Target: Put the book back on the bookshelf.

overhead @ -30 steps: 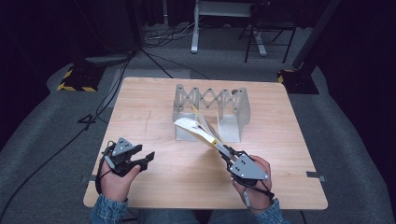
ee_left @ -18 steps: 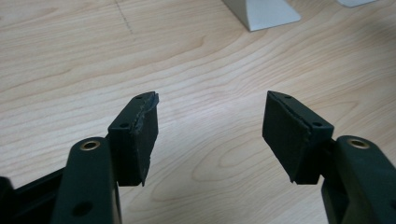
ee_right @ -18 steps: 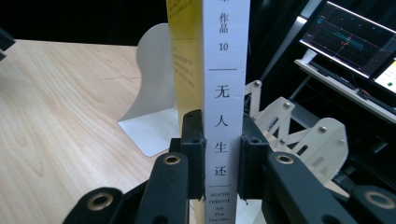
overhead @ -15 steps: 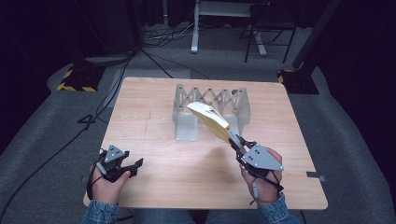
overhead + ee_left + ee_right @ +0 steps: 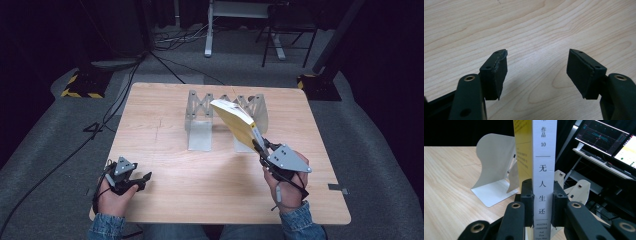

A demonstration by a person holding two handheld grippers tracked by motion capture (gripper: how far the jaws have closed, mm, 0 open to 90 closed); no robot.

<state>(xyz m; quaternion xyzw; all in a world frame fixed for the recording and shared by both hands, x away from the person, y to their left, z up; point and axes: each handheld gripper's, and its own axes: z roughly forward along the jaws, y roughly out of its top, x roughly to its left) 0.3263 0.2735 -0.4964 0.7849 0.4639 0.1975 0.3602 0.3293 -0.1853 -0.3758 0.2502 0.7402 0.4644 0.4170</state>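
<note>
Here I am clamping my right gripper (image 5: 261, 148) on a yellow-covered book (image 5: 235, 121), its white spine (image 5: 544, 170) printed with black characters, tilting it up just in front of the grey expanding book rack (image 5: 200, 117). My left gripper (image 5: 142, 178) is resting well left of the rack, jaws spread over bare table (image 5: 529, 22).

My table (image 5: 165, 130): pale wood, grain visible. Grey metal book rack (image 5: 200, 122) stands on its far middle. My left hand (image 5: 112, 197) rests at near-left edge.
</note>
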